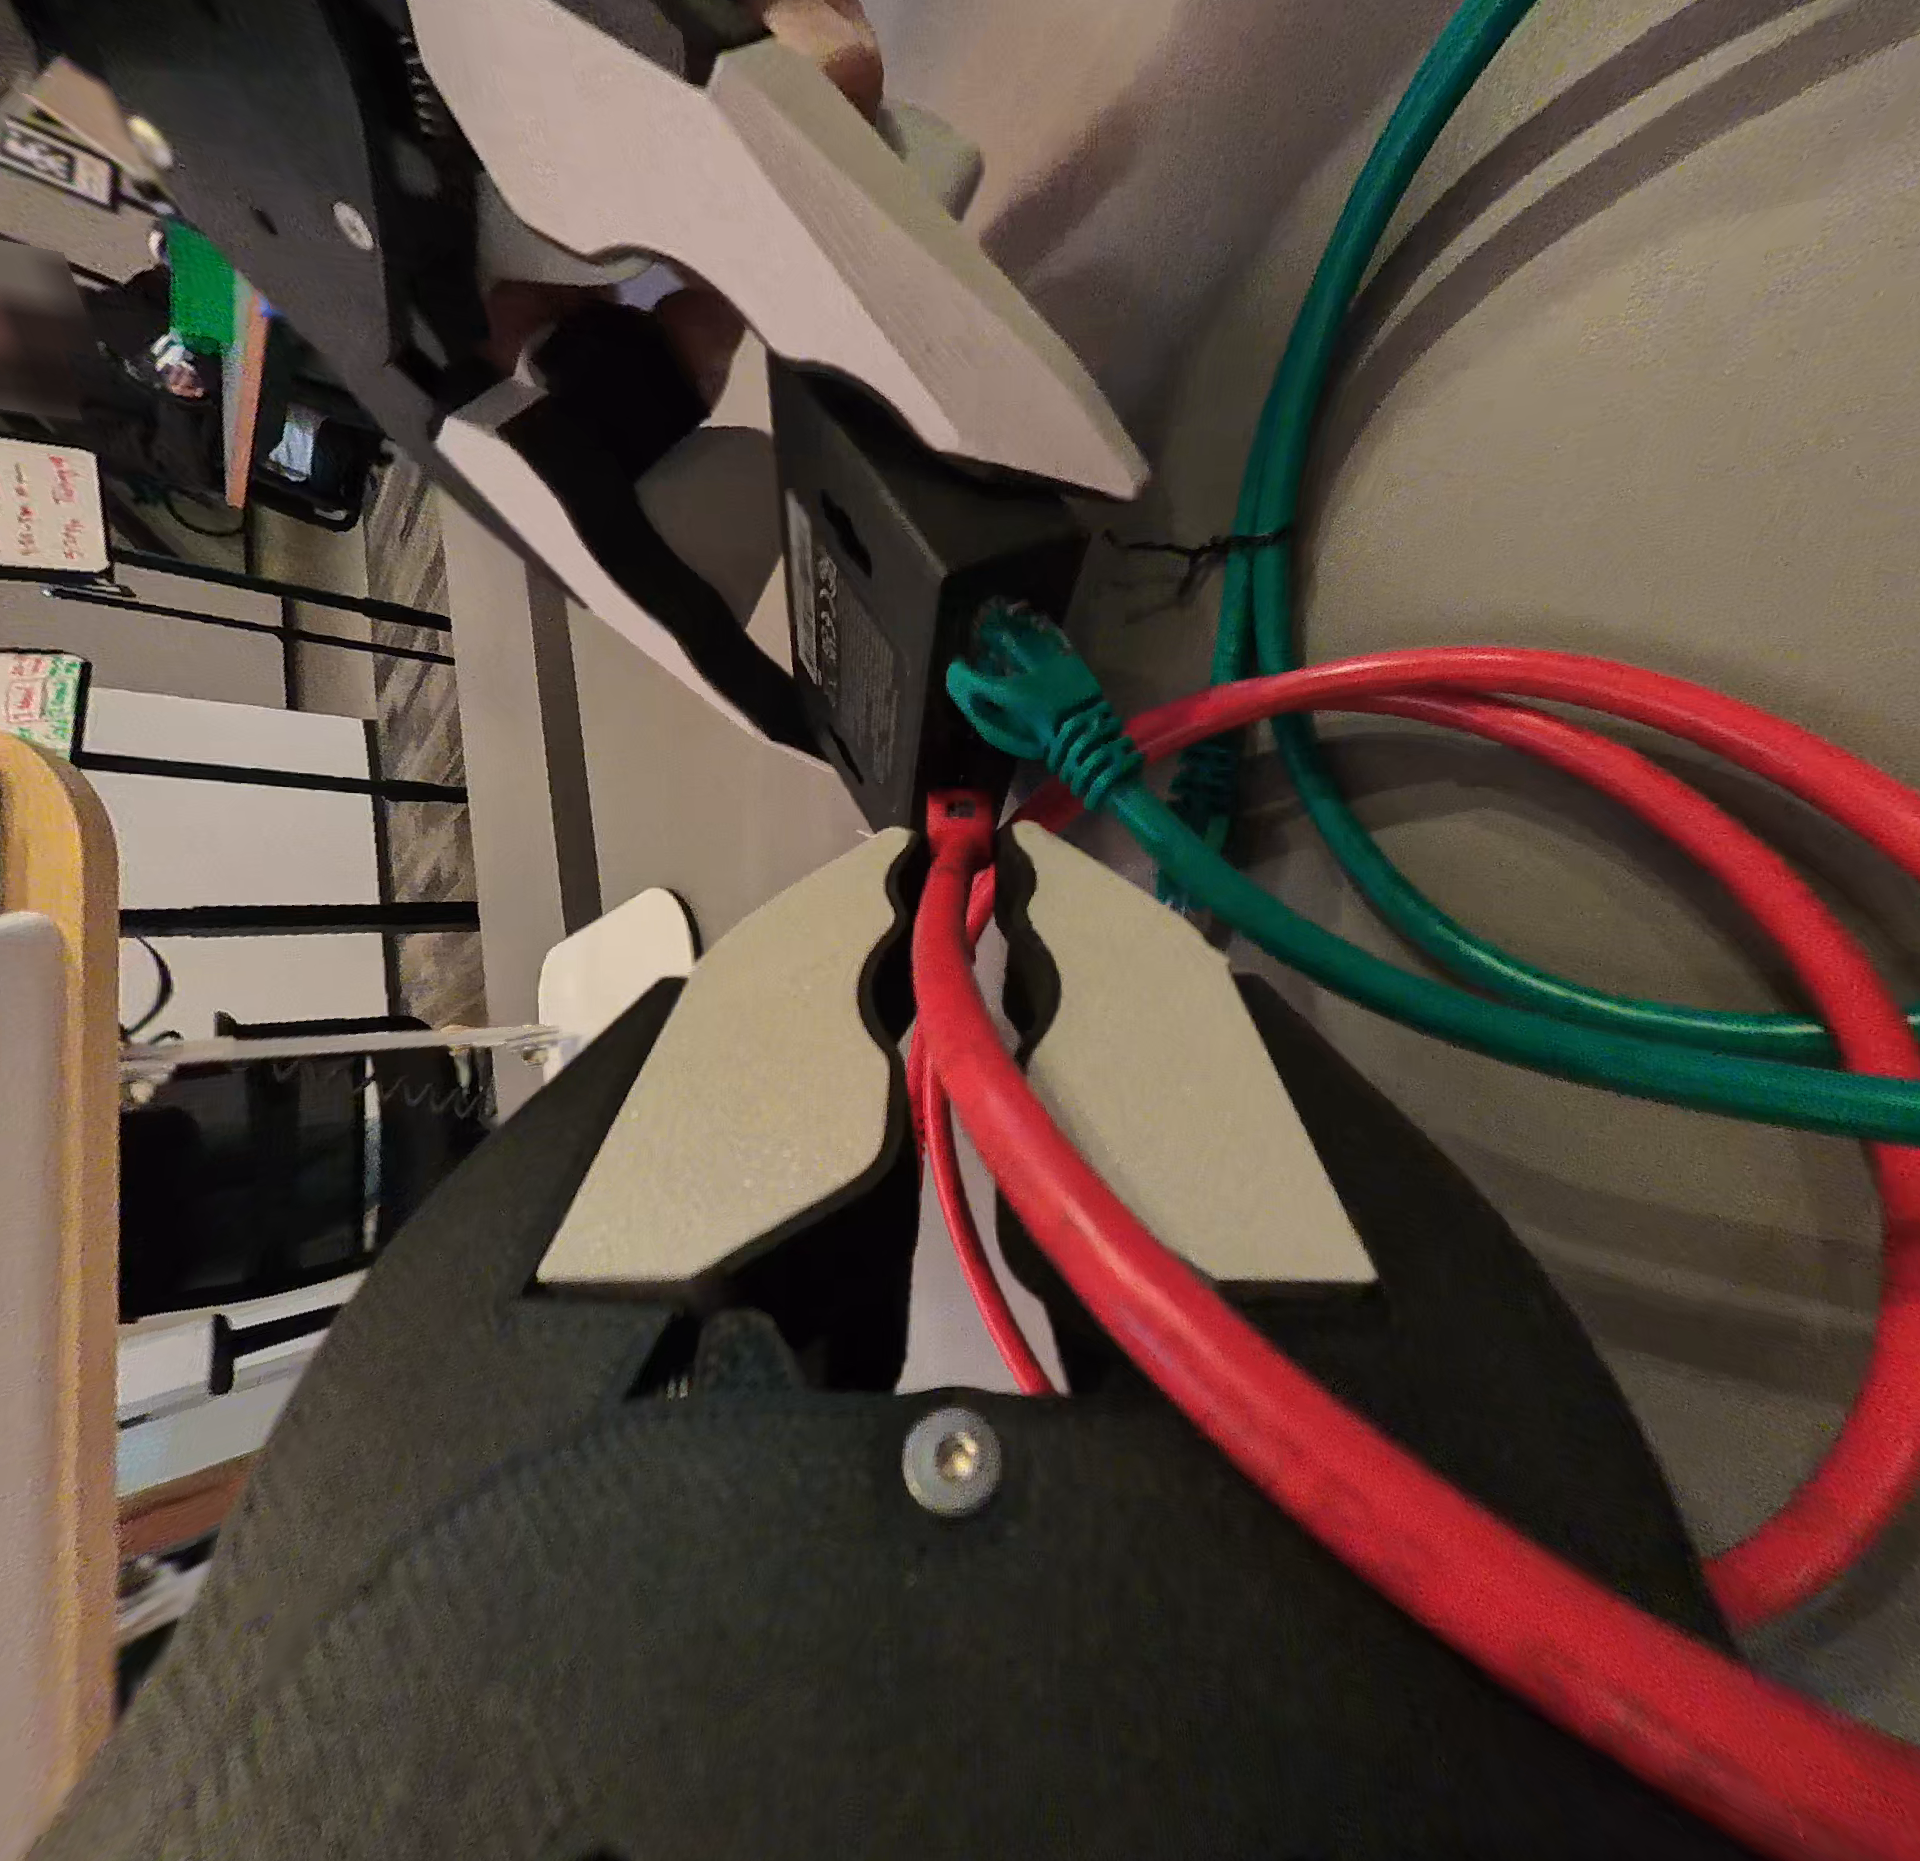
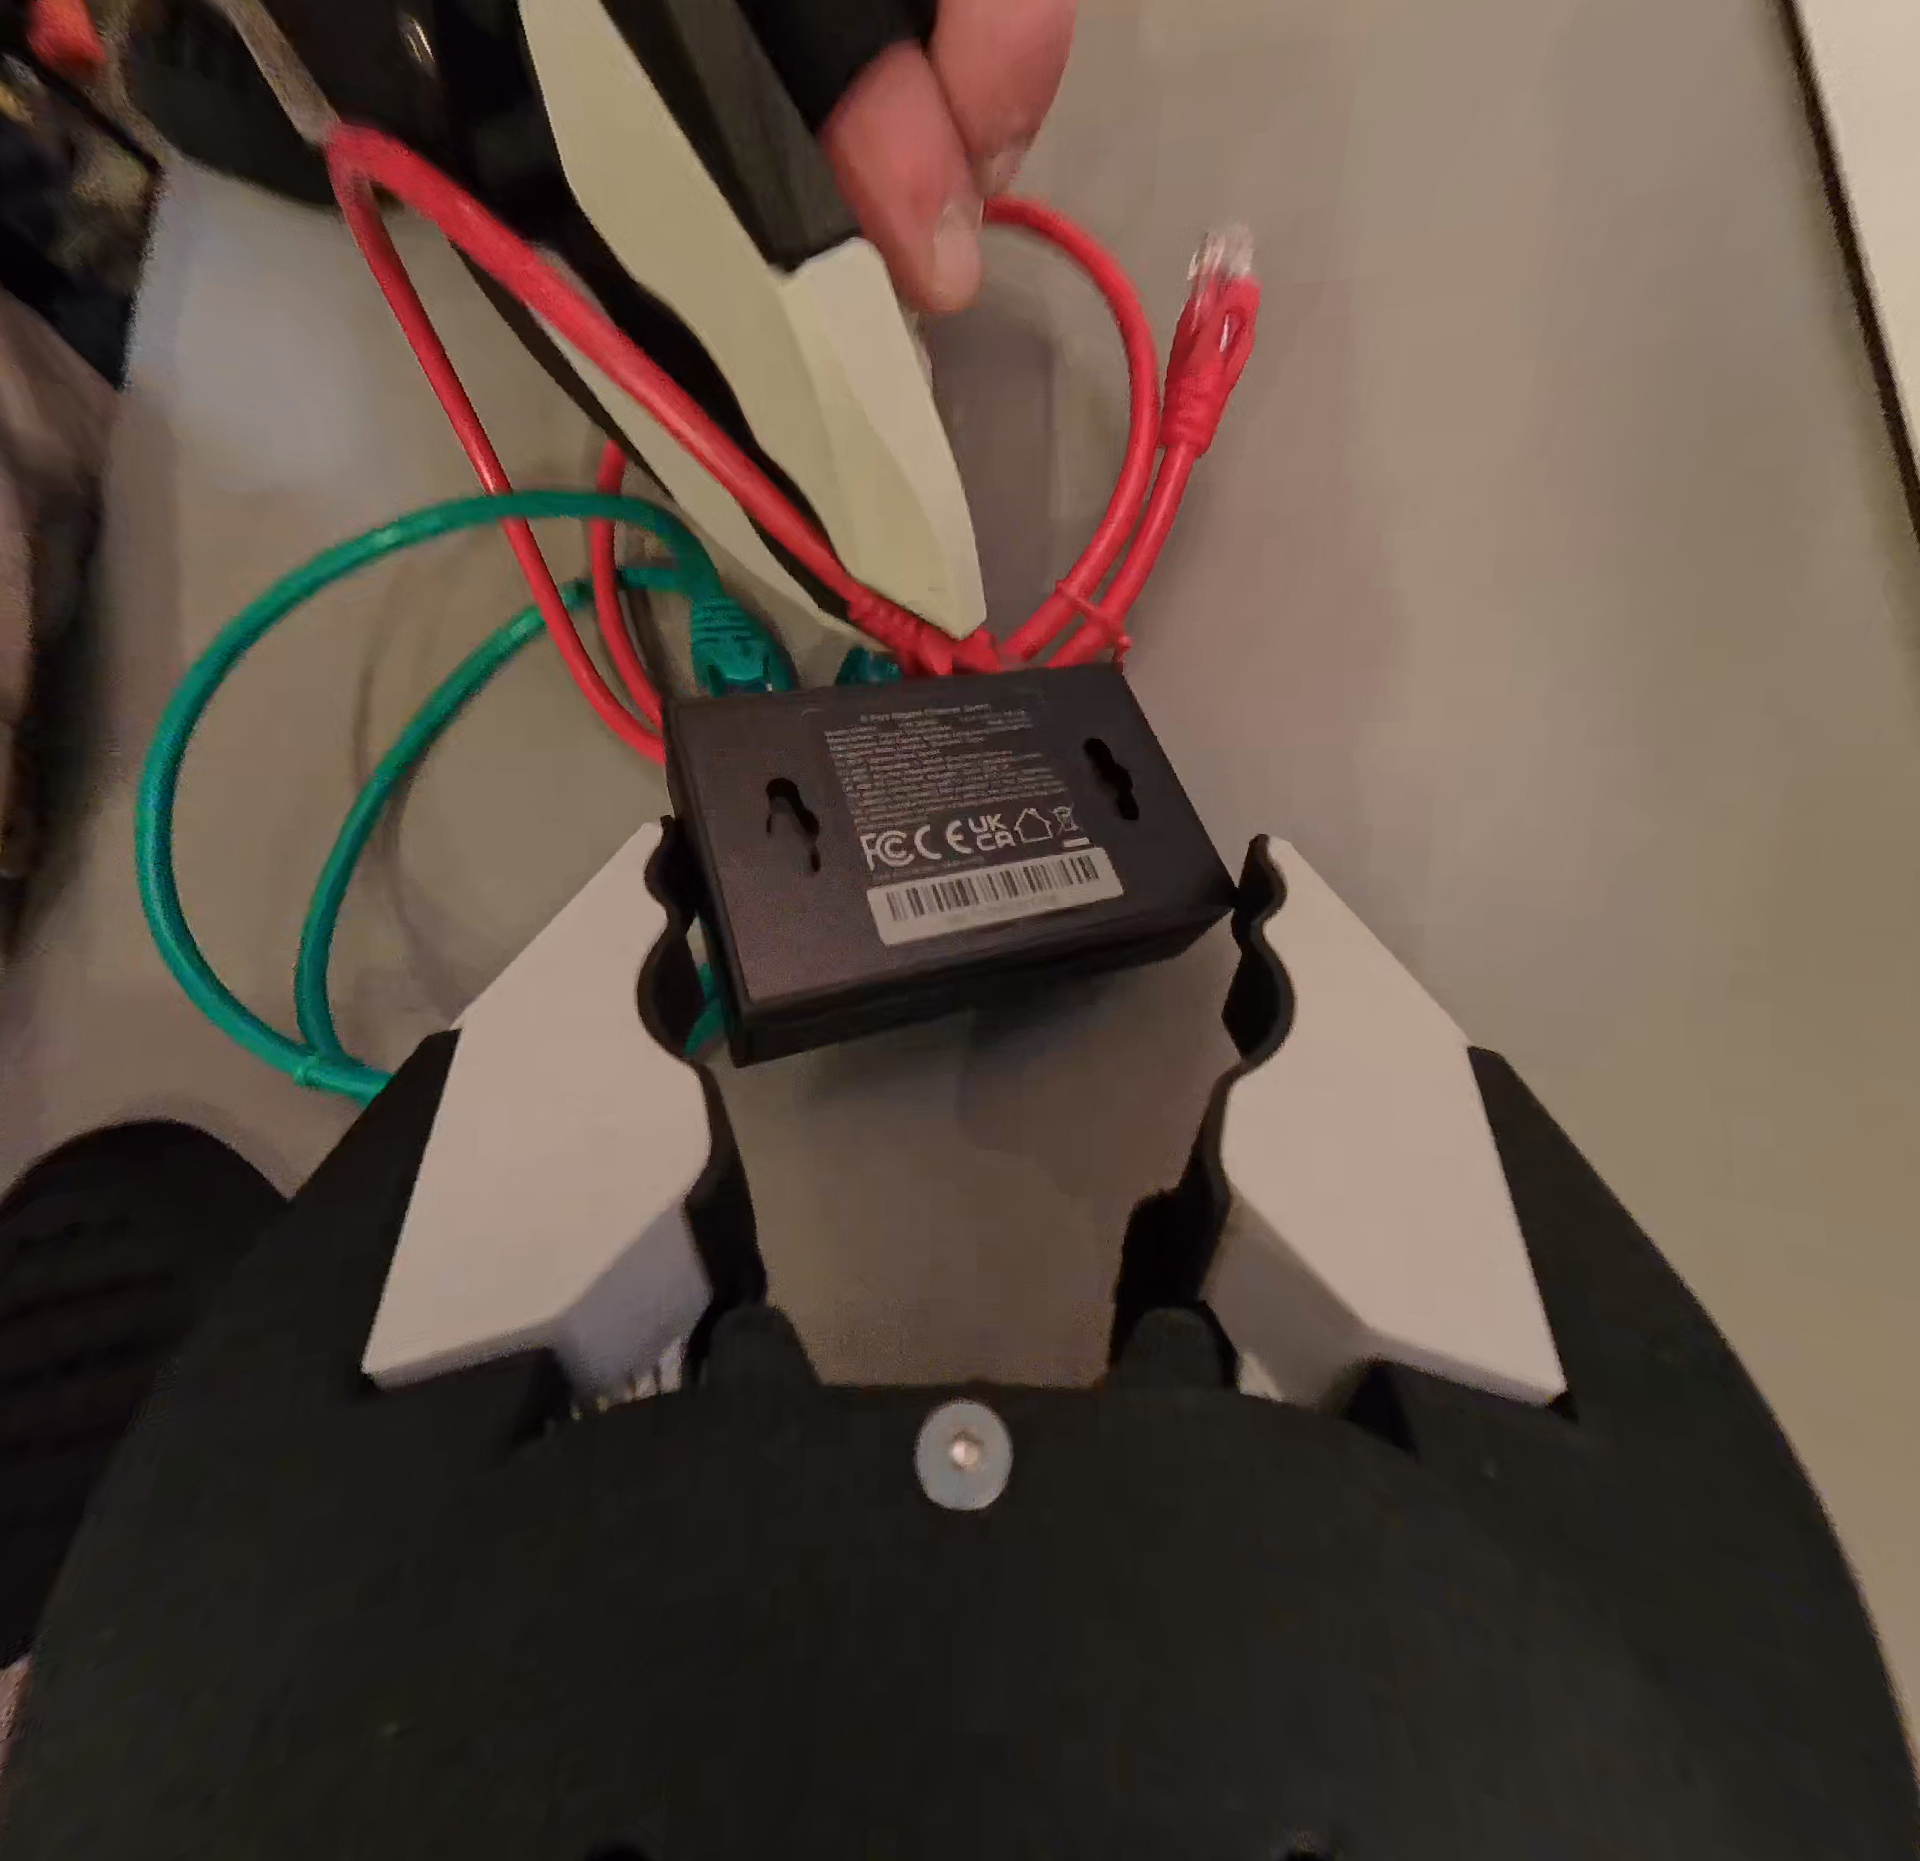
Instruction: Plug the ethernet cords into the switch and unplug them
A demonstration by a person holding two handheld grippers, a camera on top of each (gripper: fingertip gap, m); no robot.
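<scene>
The black switch (image 2: pixel 935 855) lies label side up between the fingers of my right gripper (image 2: pixel 961 866), which is shut on its two sides. It also shows in the left wrist view (image 1: pixel 883 616), clamped by the right gripper's pale fingers (image 1: pixel 883 284). My left gripper (image 1: pixel 956 845) is shut on the red cord (image 1: pixel 1195 1292) just behind its plug (image 1: pixel 956 809), whose tip is at the switch's port side. In the right wrist view the left gripper (image 2: pixel 956 616) comes in from above. A green plug (image 1: pixel 1023 684) sits in a port. The red cord's other plug (image 2: pixel 1216 325) hangs free.
Loops of green cord (image 2: pixel 208 772) and red cord (image 2: pixel 468 357) lie on the grey table (image 2: pixel 1507 876) behind and left of the switch. A person's hand (image 2: pixel 945 128) holds the left gripper. A white edge (image 2: pixel 1860 201) runs at far right. Room clutter and shelves (image 1: pixel 208 668) show at left. The tips of both grippers are at nearly the same place.
</scene>
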